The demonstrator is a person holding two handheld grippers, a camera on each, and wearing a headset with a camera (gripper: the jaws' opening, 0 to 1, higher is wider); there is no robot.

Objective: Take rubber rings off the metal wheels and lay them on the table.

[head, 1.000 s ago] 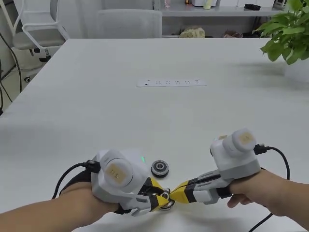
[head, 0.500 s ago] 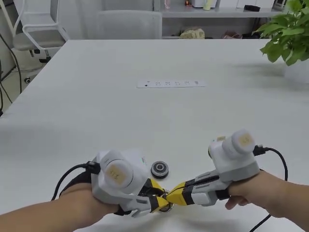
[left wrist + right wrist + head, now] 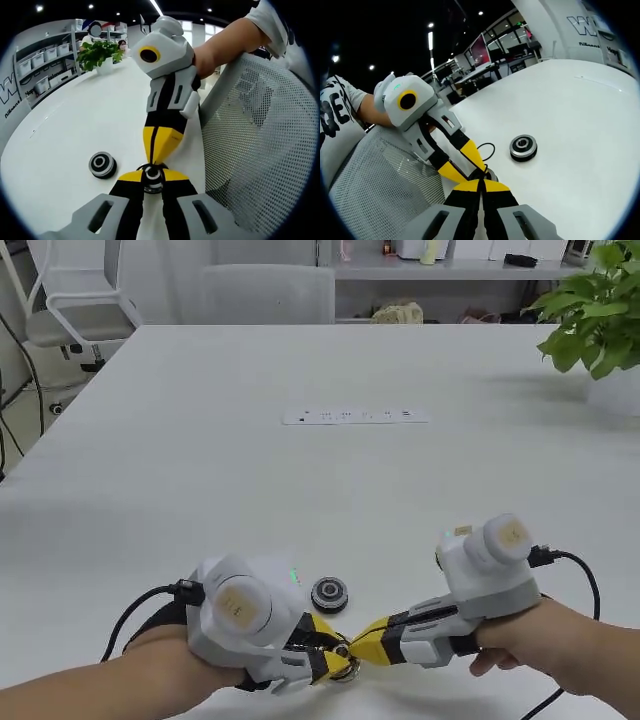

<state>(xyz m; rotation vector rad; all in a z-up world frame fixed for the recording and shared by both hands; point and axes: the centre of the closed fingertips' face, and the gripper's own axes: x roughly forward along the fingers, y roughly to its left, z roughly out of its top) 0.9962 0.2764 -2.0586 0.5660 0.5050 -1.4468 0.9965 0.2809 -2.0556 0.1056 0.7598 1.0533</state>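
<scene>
While pinched, wheel [image 3: 153, 179] silvery, dark-ringed.

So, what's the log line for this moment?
left gripper: shut on wheel | right gripper: shut, tips at wheel | second wheel: on table

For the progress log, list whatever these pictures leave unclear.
- Held wheel: rim covered by jaws of the left hand-held gripper, left gripper view; ringed or bare is unclear.
- Right hand-held gripper: whether it pinches anything is hidden behind its own jaws, right gripper view.
- Power strip: sockets too small, head view.
</scene>
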